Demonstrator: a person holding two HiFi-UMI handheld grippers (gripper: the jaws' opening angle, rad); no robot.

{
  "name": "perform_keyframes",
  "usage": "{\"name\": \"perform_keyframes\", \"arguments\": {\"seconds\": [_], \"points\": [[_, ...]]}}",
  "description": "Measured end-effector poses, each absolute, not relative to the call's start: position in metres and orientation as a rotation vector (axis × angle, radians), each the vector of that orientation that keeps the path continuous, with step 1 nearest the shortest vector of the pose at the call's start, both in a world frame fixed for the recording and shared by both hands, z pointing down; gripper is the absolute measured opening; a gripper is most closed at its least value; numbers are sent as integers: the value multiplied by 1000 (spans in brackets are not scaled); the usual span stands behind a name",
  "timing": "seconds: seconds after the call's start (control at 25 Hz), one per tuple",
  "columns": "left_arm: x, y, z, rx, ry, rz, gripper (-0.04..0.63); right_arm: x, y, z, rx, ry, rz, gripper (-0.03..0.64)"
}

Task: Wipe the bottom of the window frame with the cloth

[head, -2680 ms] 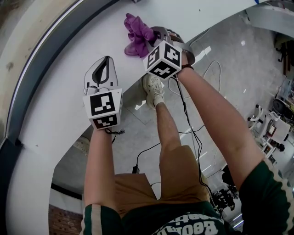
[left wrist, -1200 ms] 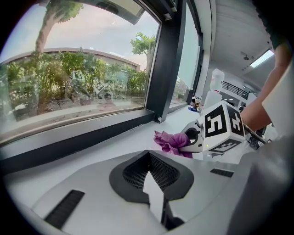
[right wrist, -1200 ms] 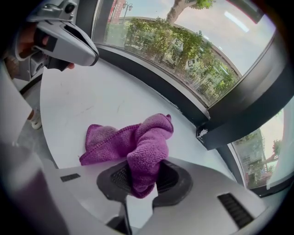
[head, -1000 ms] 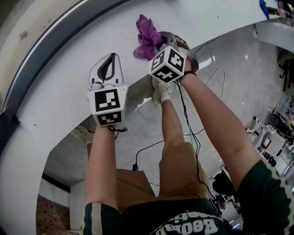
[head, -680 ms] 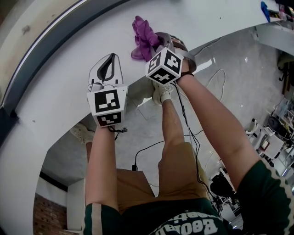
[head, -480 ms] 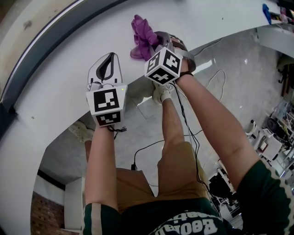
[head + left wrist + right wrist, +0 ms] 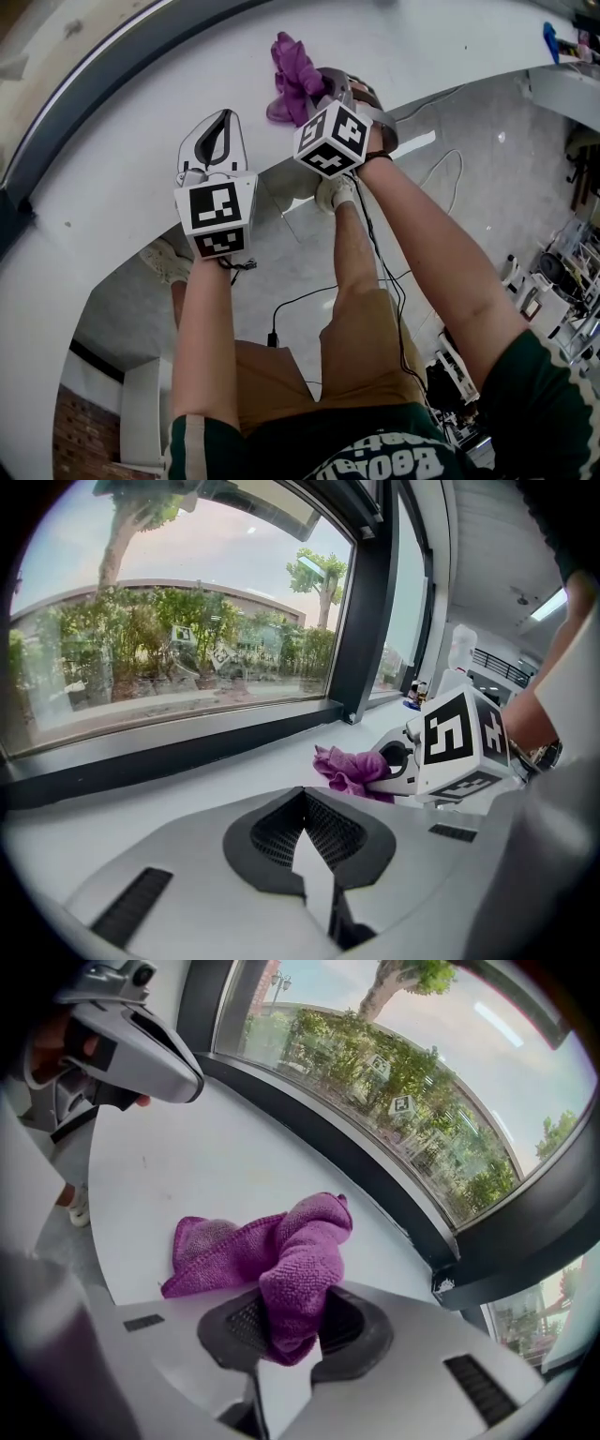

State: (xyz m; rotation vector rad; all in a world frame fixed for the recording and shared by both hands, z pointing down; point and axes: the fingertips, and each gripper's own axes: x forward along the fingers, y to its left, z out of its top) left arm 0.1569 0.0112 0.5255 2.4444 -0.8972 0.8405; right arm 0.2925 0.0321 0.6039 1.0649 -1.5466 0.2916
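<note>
Bunched purple cloth (image 7: 292,67) slightly farther right

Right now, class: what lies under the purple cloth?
The white sill lies under the purple cloth, held by the right tongs. The patch beneath it is covered.

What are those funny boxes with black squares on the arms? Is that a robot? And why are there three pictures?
It is not a robot. A person holds a grey grabbing tool in each hand, and each tool ends in a claw. The boxes with black-and-white squares are part of those tools. One picture comes from a camera on the person's head, looking down along the arms. The other two come from small cameras that ride on each tool and look along its claw. The surface is a white window sill below a dark window frame. The right claw pinches a crumpled purple cloth, which lies on the sill. The left claw is shut and holds nothing.
</note>
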Motion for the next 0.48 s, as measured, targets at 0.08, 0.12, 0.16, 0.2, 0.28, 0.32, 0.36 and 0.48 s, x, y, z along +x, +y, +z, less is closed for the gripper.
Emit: {"name": "perform_keyframes", "arguments": {"seconds": [0.08, 0.12, 0.16, 0.2, 0.28, 0.32, 0.36, 0.48], "points": [[152, 10, 525, 2436, -907, 837, 8, 281, 30, 603, 1053, -1562, 288, 94], [149, 10, 524, 2433, -911, 834, 8, 275, 30, 603, 1049, -1569, 286, 94], [146, 11, 524, 2430, -916, 832, 8, 270, 29, 603, 1045, -1576, 283, 94], [143, 11, 524, 2427, -922, 830, 8, 266, 29, 603, 1041, -1583, 280, 94], [137, 12, 524, 2420, -933, 827, 8, 257, 28, 603, 1035, -1593, 275, 94], [133, 12, 525, 2416, -937, 827, 8, 253, 28, 604, 1033, -1596, 273, 94], [129, 13, 526, 2411, -942, 827, 8, 248, 28, 604, 1030, -1600, 271, 94], [118, 12, 526, 2399, -958, 826, 8, 237, 26, 603, 1014, -1610, 258, 94]]}}
